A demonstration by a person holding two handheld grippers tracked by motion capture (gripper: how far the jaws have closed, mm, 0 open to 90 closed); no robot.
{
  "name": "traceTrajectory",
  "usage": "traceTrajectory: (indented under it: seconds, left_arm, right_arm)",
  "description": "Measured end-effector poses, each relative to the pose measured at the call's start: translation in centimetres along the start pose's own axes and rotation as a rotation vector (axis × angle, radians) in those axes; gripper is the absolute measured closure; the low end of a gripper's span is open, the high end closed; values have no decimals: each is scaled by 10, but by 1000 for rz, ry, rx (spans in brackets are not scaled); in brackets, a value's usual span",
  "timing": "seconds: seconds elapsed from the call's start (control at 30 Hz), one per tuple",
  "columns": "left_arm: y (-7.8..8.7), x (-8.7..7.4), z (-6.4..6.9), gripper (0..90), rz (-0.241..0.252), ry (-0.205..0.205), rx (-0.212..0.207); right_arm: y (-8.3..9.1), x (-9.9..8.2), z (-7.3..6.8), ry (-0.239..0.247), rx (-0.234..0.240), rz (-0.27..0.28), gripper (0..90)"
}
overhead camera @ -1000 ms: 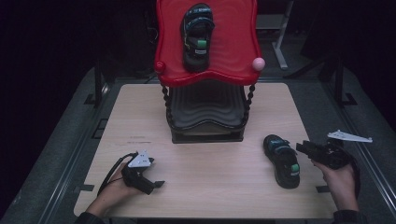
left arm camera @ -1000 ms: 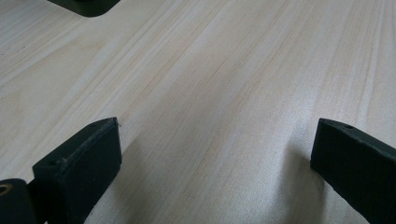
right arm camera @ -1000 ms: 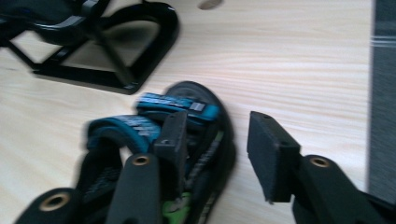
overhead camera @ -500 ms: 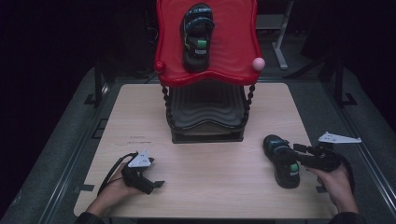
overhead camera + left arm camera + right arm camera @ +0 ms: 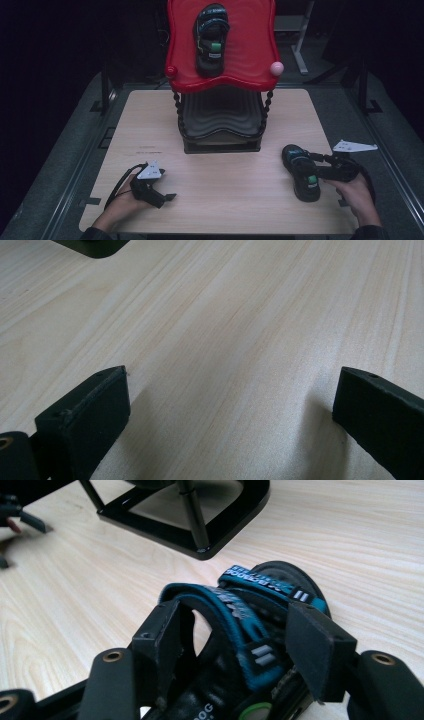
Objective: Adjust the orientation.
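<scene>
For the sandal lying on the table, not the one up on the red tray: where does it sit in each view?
High view: sandal on the table, lower right, right gripper over it.
Left gripper view: bare tabletop between open jaws, no sandal.
Right gripper view: lower centre, teal strap between the jaws, not clearly clamped.
Shared landmark: black rack base; likely the dark corner top left of the left gripper view.

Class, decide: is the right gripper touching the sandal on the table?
Cannot tell. In the right gripper view the right gripper has its jaws either side of the sandal's teal strap, but contact isn't plain.
</scene>
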State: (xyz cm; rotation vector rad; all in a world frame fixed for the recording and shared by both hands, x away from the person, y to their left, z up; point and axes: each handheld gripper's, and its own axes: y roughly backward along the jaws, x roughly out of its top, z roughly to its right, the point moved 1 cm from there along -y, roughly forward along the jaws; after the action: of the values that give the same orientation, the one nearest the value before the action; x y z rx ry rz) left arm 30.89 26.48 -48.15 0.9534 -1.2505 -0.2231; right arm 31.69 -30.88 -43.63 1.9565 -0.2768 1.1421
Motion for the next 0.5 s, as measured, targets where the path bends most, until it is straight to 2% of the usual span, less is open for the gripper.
traceTrajectory:
  seconds: [0.13, 0.27, 0.3, 0.33, 0.37, 0.4, 0.43, 0.5]
  left_arm:
    - [0, 0, 0, 15, 1, 1, 0]
    - [0, 0, 0, 15, 1, 1, 0]
    - [0, 0, 0, 15, 1, 1, 0]
    - [0, 0, 0, 15, 1, 1, 0]
    - [0, 0, 0, 15, 2, 2, 0]
    - [0, 0, 0, 15, 2, 1, 0]
    - [0, 0, 0, 15, 2, 1, 0]
    - [0, 0, 0, 15, 2, 2, 0]
  right_arm:
    - [-2, -1, -1, 11, 5, -11, 420]
    - [-6, 0, -1, -1, 27, 8, 476]
    - [-7, 1, 0, -16, 56, 24, 538]
    - [-7, 1, 0, -16, 56, 24, 538]
    - [-7, 1, 1, -14, 61, 27, 629]
    - [-6, 0, 1, 7, 62, 26, 637]
    - [-7, -2, 1, 7, 79, 11, 654]
    - [-7, -2, 1, 6, 79, 10, 652]
